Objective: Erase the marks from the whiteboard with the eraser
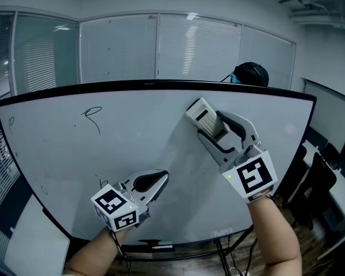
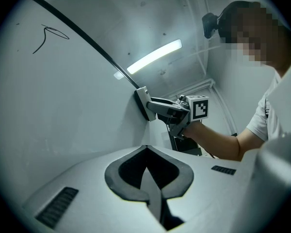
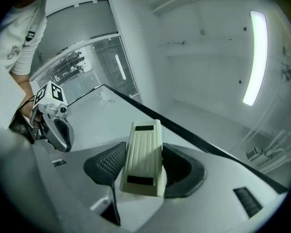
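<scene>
The whiteboard [image 1: 161,154] fills the head view. It bears a black squiggle [image 1: 92,117] at its upper left, and small faint marks near its left edge [image 1: 11,121] and just above my left gripper's cube. A cream eraser [image 1: 203,117] lies flat against the board's upper middle, with my right gripper [image 1: 211,129] shut on it. In the right gripper view the eraser [image 3: 144,157] stands between the two dark pads. My left gripper [image 1: 157,181] hovers before the lower board, shut and empty. In the left gripper view its pads [image 2: 136,171] meet, with the eraser [image 2: 143,103] and squiggle [image 2: 48,35] beyond.
A marker [image 1: 155,246] lies on the ledge under the board. Someone's dark headgear [image 1: 250,73] shows over the board's top edge. Glass partitions with blinds stand behind. Dark chairs [image 1: 317,174] and a desk edge are at the right.
</scene>
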Available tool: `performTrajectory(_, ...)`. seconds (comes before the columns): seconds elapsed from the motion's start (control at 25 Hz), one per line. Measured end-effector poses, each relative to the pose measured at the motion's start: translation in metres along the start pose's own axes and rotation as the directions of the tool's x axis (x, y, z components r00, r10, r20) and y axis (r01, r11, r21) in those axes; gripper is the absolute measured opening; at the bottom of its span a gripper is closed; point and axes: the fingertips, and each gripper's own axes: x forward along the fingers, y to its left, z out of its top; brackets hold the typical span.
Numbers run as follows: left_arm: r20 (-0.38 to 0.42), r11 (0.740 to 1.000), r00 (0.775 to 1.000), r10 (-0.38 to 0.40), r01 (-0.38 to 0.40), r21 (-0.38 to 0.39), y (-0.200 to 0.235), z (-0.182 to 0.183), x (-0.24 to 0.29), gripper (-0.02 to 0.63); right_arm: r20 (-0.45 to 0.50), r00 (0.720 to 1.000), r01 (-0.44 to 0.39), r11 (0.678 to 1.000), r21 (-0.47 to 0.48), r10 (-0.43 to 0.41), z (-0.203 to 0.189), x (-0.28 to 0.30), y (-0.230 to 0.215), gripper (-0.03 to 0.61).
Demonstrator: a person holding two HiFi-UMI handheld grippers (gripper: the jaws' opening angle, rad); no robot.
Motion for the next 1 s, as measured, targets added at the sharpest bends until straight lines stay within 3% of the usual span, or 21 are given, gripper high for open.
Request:
performTrajectory(0.56,0.013,1.0,1.0,-0.006,0.006,0.026,-0.009,0.01,0.034,0.006,-0.045,0.972,0.236,0.962,0.136,-0.231,-0.054,-0.072,-0.128,0.242)
performTrajectory(0.76,0.007,1.0,1.0,-0.012,0.012,0.025,-0.011,0.006,0.034,0.006,-0.048,0.97,0.242,0.962,0.129,-0.237,-0.05,-0.071,-0.126,0.242)
performTrajectory(1.0,-0.003,1.0,1.0,-0.018,0.018,0.015,-0.01,0.0,0.021,0.006,0.001,0.986,0.167,0.982,0.089,-0.168,-0.022,-0.038,-0.086,0.242)
